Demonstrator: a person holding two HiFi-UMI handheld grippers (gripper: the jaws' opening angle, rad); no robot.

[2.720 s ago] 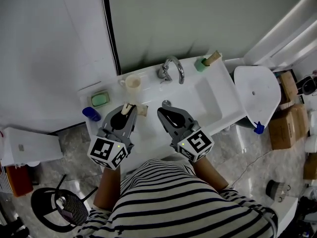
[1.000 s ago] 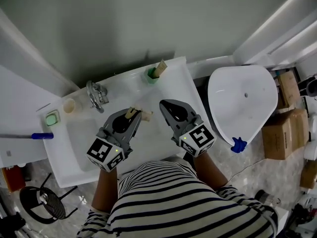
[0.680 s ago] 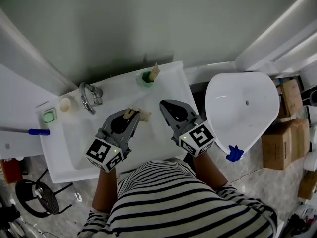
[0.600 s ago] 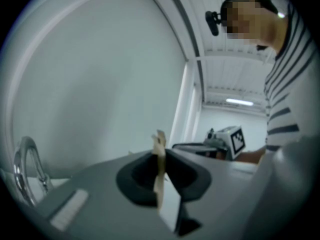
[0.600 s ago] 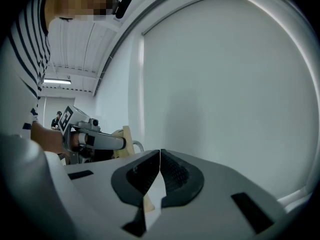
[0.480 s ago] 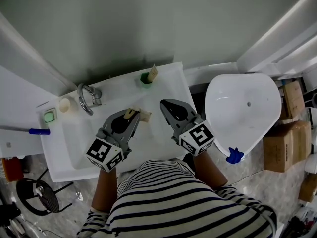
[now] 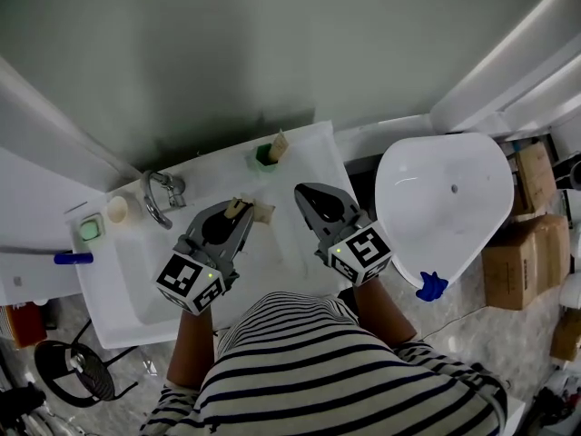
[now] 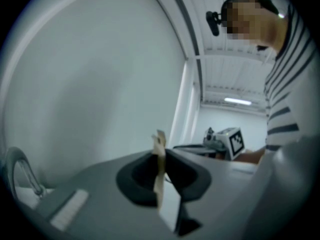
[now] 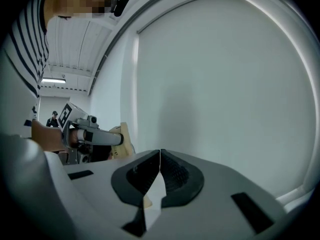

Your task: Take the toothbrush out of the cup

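Ok so I'm hovering both claws over the white sink (image 7: 304, 166), pointing them at the back wall. A green cup (image 7: 264, 155) is sitting on the sink's back rim, near and ahead of the claws, with a wooden handle (image 7: 279, 143) standing tilted in it.

Thing is, I'm also carrying a thin pale stick (image 7: 260, 212), and I'm reading that as the toothbrush. So I'm guessing the pull-out step is done and I'm in the carry-away part. Not 100% sure on that.

Next move, I'm thinking I keep the pinch firm and look for a bare bit of rim to lay the stick on. If the handle in the green cup is the real target, the free claw needs opening and lining up on it first.

Claws:
- **Left claw** (image 7: 241, 209): it's clamping that stick, jaws nearly together. The strip is pinched between the pads and its end is poking out past the tips toward the right.
- **Right claw** (image 7: 302, 191): it's sitting fully closed on nothing, pads meeting.
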